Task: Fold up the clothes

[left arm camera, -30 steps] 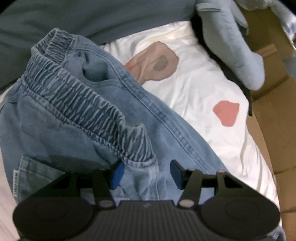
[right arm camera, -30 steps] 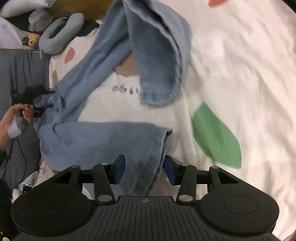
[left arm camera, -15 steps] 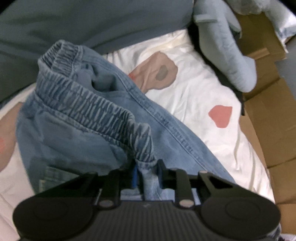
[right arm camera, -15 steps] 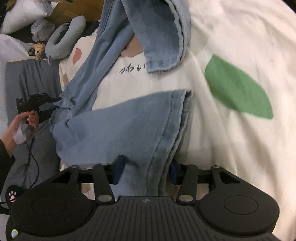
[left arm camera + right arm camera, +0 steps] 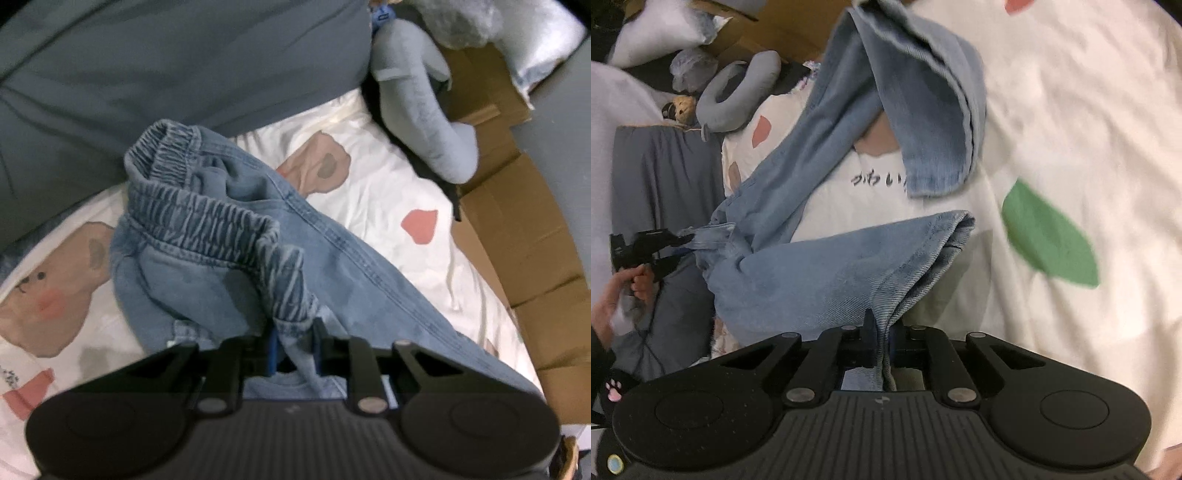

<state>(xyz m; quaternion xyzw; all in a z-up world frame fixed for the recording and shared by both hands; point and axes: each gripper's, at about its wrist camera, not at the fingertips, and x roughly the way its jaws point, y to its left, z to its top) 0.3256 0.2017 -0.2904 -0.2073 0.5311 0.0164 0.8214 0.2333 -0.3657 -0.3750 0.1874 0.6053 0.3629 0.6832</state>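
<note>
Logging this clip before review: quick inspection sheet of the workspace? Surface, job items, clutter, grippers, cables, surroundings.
Surface: white printed bedsheet, with bear, heart and green leaf prints.
Job's things: blue jeans, unfolded, legs splayed apart, one leg doubled over itself.
Clutter: grey neck pillow and a small plush toy at the sheet's edge.
Grippers: left gripper shut on the elastic waistband; right gripper shut on a leg hem; both jaws have just been closing.
Cables: thin black cable hanging below the left hand.
Surroundings: grey blanket, cardboard boxes, white pillows.
</note>
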